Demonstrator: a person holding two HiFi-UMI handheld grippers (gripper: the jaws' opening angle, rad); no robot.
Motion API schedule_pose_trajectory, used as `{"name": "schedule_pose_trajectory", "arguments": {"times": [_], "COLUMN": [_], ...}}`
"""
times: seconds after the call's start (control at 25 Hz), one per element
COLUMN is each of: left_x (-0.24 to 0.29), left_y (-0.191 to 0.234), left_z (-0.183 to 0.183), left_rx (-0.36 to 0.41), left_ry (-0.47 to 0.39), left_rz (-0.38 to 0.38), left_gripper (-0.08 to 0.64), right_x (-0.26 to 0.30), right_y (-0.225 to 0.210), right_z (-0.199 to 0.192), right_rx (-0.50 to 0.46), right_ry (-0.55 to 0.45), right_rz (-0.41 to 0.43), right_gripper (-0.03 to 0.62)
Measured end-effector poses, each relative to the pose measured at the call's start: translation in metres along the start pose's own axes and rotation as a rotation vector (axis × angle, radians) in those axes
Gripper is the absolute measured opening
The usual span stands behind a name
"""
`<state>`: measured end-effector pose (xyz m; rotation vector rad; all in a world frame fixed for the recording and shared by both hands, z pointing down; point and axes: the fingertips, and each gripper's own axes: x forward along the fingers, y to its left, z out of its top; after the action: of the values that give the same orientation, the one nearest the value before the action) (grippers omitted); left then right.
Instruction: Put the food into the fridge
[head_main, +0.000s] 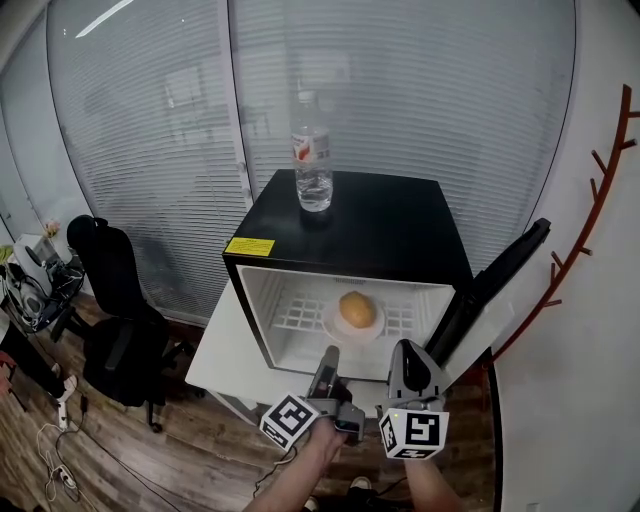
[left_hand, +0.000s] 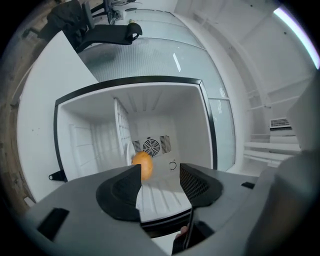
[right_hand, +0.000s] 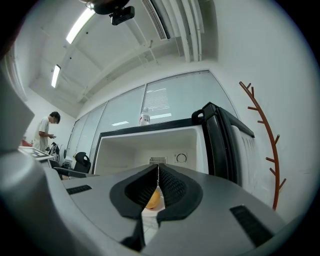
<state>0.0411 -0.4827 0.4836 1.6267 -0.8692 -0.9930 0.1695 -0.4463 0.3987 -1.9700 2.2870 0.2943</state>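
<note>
A small black fridge (head_main: 390, 225) stands with its door (head_main: 490, 285) swung open to the right. Inside, a round orange-yellow piece of food (head_main: 357, 309) lies on a white plate (head_main: 335, 325) on the wire shelf. Both grippers hang just in front of the opening. My left gripper (head_main: 327, 370) is open and empty; in its own view the food (left_hand: 143, 165) shows past the left jaw of the gripper (left_hand: 160, 172). My right gripper (head_main: 412, 365) is shut on nothing. In the right gripper view the food (right_hand: 153, 199) shows below the meeting tips of the gripper (right_hand: 158, 172).
A clear water bottle (head_main: 313, 155) stands on top of the fridge. The fridge sits on a white table (head_main: 215, 355). A black office chair (head_main: 115, 300) stands at the left, and a red branch-shaped rack (head_main: 590, 200) is on the right wall. A person (right_hand: 47, 127) stands far off.
</note>
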Motion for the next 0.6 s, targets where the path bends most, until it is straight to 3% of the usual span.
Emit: {"name": "schedule_pose_trajectory", "arguments": {"times": [0.12, 0.28, 0.48, 0.6], "left_x": [-0.005, -0.01, -0.012, -0.01], "left_y": [-0.003, -0.005, -0.007, -0.017], "left_z": [0.003, 0.007, 0.009, 0.012], "left_rx": [-0.035, -0.039, 0.071, 0.248], "left_ry": [0.0, 0.003, 0.029, 0.048], "left_rz": [-0.013, -0.024, 0.003, -0.003], "left_gripper": [0.251, 0.142, 0.046, 0.035], "right_x": [-0.002, -0.003, -0.004, -0.004], "right_y": [0.005, 0.01, 0.014, 0.015], "right_z": [0.0, 0.001, 0.004, 0.002], "right_rx": [0.0, -0.002, -0.004, -0.002], "right_ry": [0.009, 0.014, 0.017, 0.021], "right_rz": [-0.003, -0.001, -0.004, -0.004], "right_gripper": [0.029, 0.029, 0.029, 0.029]}}
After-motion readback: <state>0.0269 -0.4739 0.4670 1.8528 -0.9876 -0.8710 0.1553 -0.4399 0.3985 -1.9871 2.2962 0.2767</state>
